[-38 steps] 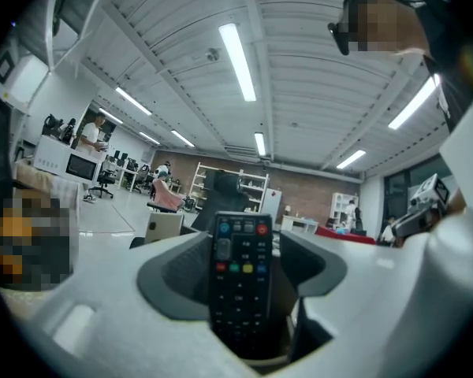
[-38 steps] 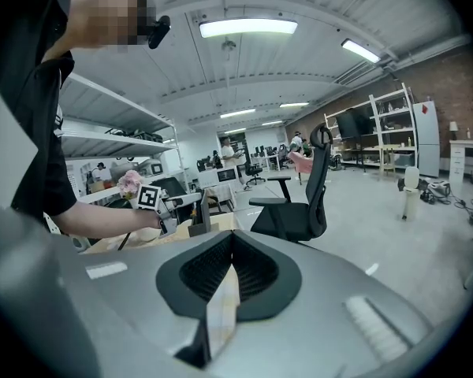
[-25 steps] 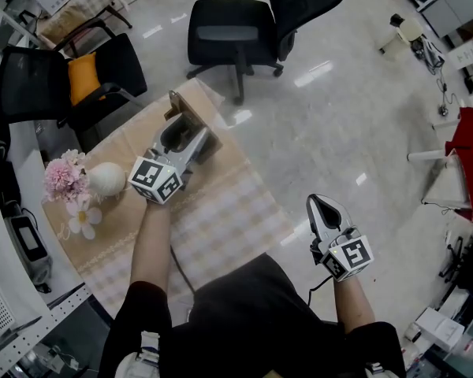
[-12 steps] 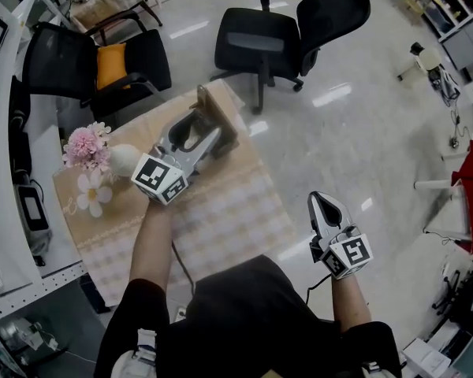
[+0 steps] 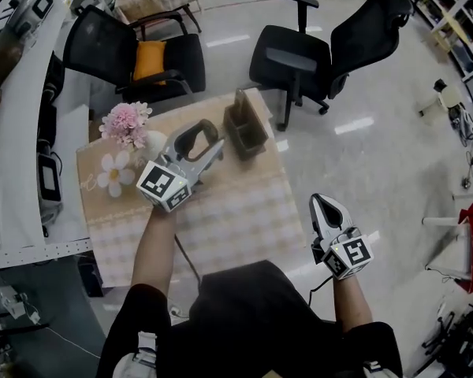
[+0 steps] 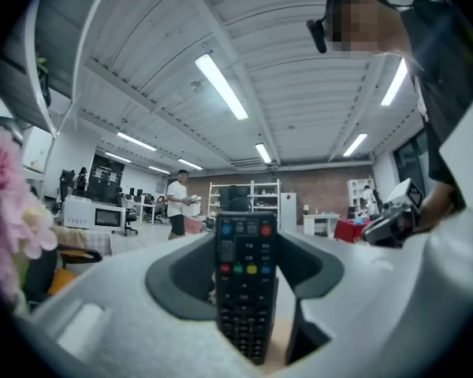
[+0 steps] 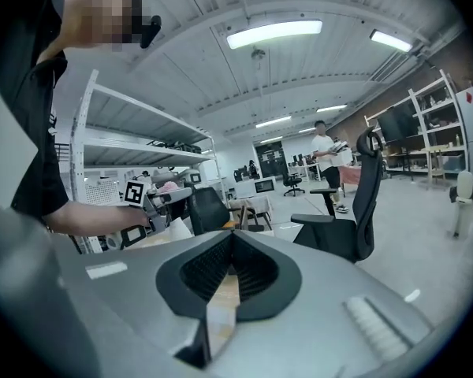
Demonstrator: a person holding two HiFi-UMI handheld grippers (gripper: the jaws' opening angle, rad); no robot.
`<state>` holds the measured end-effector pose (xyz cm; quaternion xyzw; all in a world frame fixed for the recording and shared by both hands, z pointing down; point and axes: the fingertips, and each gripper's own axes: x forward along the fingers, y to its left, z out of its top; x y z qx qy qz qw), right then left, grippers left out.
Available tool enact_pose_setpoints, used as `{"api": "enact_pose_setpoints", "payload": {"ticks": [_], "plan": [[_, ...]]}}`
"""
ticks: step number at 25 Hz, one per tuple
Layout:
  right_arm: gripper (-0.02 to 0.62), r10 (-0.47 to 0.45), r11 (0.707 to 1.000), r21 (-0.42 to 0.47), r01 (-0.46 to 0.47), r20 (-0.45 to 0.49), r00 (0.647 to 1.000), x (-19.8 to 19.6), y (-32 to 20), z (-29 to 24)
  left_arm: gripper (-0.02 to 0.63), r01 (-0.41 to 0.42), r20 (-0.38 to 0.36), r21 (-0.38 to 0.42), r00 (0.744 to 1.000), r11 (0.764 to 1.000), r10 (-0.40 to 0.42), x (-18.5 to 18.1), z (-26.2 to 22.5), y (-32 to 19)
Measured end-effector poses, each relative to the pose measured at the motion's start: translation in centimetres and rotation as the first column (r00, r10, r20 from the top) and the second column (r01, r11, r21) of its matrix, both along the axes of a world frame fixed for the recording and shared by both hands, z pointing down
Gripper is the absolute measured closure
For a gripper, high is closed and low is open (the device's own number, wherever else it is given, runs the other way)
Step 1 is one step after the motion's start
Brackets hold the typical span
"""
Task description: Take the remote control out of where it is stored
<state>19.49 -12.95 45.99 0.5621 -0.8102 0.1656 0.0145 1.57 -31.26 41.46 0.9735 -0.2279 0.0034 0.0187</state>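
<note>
– Pink and white flowers [image 5: 124,132] stand at the left of our beige checked tablecloth [image 5: 236,219]. Where is the slim black plastic remote control [image 6: 247,278]?
– We have it clamped lengthwise between the wide-set jaws of our left gripper [image 5: 211,143], over the cloth, just left of the dark brown box-shaped holder [image 5: 247,126]. Our right gripper [image 5: 326,208], beyond the table's right edge, is closed on nothing.

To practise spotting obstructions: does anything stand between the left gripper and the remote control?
Nothing visible does. The remote control stands upright between the jaws of the left gripper, which grip it. In the head view, the gripper is apart from the brown holder.
</note>
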Motion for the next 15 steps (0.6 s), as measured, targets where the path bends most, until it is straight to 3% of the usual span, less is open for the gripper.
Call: {"api": "enact_pose_setpoints", "payload": {"ticks": [7,15], "plan": [[0.591,-0.113,0.994,-0.005,0.113,0.017,0.993,-3.6,-1.6,0.9,0.37,0.119,0.073,-0.034,0.991,0.992,-0.116,-7.2,2.6,2.6],[0.591,-0.258,0.966,-0.008,0.259,0.018,0.966,-9.3,-3.8,0.8,0.37,0.242,0.204,-0.065,0.953,0.968,-0.224,-15.3,6.4,6.0]]}}
